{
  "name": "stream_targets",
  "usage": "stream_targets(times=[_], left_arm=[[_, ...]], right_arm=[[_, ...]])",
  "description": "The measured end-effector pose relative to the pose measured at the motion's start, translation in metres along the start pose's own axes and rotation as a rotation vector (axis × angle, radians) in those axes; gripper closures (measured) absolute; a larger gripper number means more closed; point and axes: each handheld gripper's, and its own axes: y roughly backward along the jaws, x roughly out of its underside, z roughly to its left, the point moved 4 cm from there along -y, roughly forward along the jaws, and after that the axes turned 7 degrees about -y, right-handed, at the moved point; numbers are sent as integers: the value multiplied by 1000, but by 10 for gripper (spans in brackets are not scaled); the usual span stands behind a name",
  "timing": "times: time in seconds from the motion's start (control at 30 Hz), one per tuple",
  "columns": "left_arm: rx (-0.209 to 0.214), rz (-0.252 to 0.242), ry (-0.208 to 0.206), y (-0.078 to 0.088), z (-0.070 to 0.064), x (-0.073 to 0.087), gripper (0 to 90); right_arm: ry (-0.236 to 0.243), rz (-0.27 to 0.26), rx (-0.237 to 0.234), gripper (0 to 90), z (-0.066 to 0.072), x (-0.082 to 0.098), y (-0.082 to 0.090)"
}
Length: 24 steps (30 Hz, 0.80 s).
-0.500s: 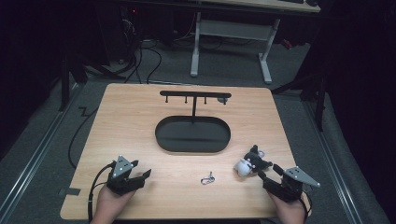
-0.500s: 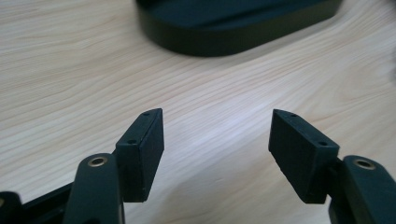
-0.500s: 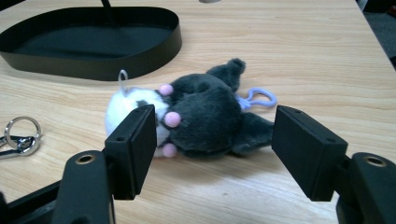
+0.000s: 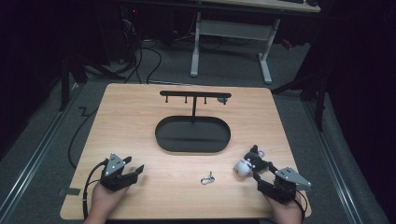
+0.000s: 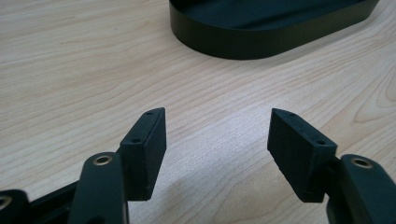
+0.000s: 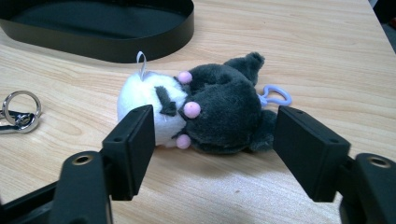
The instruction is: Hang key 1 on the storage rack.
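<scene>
A small plush toy, white head and dark grey body with pink dots and a lilac loop, lies on its side on the wooden table at the right front. My right gripper stands just behind it, open. In the right gripper view the plush toy lies at the tips of the spread jaws of my right gripper, and neither pad presses on it. My left gripper rests at the left front, open, and in the left gripper view my left gripper has only bare wood between its jaws.
A black oval tray sits mid-table, with a T-shaped rack of small hooks rising from it. A metal keyring clip lies on the wood between the grippers, also seen as the keyring clip left of the plush. The tray's wall lies ahead of the left gripper.
</scene>
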Motion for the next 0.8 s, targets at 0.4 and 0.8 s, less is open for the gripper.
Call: stream_targets(times=[0.4, 0.8], left_arm=[[29, 8, 25, -2, 2, 1, 365], [28, -7, 19, 1, 0, 2, 362]], right_arm=[[-15, 37, 29, 662, -16, 4, 2], [-34, 106, 46, 900, -30, 6, -13]])
